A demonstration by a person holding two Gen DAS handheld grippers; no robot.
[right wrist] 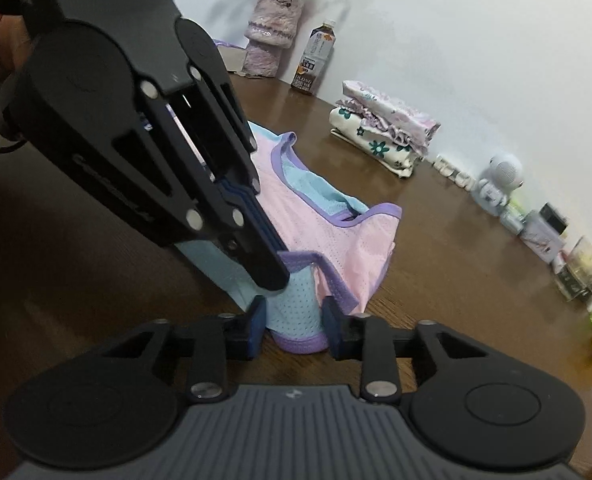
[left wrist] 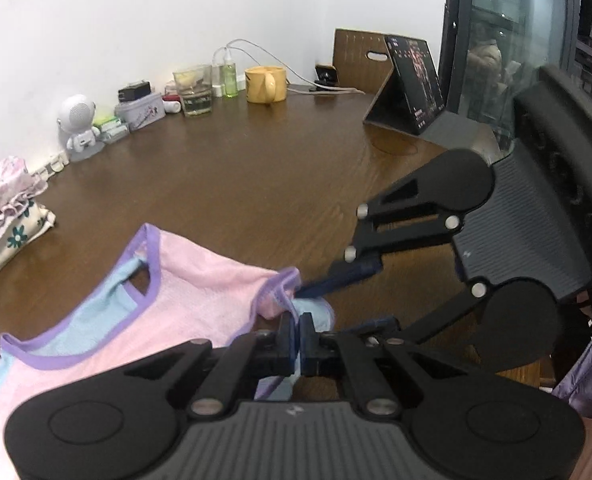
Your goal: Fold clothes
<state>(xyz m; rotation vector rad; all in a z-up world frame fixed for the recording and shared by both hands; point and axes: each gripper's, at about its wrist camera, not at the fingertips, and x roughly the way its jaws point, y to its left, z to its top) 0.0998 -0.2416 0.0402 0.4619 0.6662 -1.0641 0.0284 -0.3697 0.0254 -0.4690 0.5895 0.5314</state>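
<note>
left hand-held gripper (left wrist: 297,338) was clamped on the pink vest's (left wrist: 200,280) purple-trimmed strap. right hand-held gripper (right wrist: 294,326) sat open around the blue strap, over the table (left wrist: 236,168).

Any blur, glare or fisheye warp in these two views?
Left wrist: table edge bows strongly, window shows reflections, vest fairly sharp. Right wrist: clutter at right smears toward the rim, left side of table falls into dark shadow.
</note>
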